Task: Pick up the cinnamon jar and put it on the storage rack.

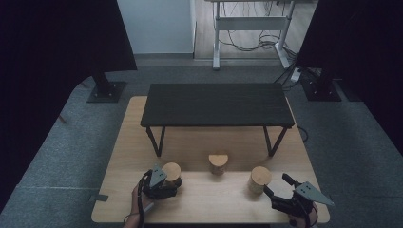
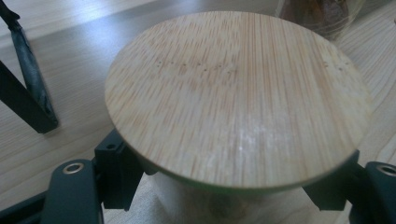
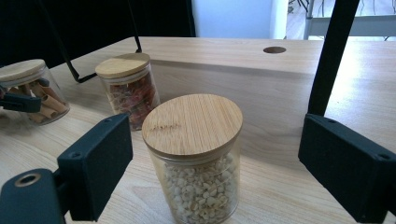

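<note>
Pale striped bamboo lids (image 3: pixel 192 123) top clear glass jars (image 3: pixel 201 186); the small table (image 1: pixel 217 104) is black

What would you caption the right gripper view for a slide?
Open right claw lined up on a bamboo-lidded jar of pale grains, two more jars behind.

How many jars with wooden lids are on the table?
3: the left jar gripped in the left gripper, the middle jar by the black shelf, the right jar before the right gripper.

High view dim, murky; gripper views brighter, lid (image 2: pixel 238 98) slightly blurred w/ glare.
</note>
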A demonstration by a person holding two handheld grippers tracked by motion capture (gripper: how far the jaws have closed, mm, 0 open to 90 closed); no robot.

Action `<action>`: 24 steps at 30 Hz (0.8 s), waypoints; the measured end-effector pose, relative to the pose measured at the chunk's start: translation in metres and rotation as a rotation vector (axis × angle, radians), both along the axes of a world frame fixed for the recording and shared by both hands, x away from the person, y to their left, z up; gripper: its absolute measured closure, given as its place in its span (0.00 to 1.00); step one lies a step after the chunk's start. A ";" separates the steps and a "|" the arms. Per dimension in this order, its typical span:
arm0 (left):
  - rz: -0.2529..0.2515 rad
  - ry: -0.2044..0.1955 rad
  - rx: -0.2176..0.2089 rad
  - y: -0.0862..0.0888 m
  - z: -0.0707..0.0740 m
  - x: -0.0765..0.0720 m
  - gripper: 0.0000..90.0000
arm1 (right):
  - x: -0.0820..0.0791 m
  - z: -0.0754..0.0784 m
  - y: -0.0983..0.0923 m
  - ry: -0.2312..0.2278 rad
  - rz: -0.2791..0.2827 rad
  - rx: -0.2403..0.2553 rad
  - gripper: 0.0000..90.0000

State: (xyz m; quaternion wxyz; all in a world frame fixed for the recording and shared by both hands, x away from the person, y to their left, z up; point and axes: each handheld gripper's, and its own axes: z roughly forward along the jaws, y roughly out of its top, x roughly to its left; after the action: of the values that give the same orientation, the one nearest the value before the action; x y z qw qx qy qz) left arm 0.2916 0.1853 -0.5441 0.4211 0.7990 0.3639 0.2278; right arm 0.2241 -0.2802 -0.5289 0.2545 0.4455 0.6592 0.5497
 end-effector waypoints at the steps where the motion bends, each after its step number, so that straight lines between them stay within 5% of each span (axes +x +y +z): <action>1: 0.002 -0.002 0.002 0.000 0.000 0.000 0.28 | 0.000 0.000 0.000 0.000 0.000 -0.002 0.11; 11: 0.005 -0.027 0.027 0.000 0.001 -0.005 0.28 | 0.000 0.000 0.001 0.001 0.000 -0.008 0.11; 24: -0.022 -0.058 -0.021 0.005 0.014 -0.016 0.28 | 0.000 -0.001 0.002 0.001 0.005 -0.019 0.11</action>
State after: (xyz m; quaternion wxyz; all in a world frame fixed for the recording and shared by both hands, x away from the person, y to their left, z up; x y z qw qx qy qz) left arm 0.2758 0.1899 -0.5302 0.4425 0.7915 0.3450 0.2425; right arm 0.2240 -0.2785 -0.5302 0.2572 0.4418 0.6657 0.5436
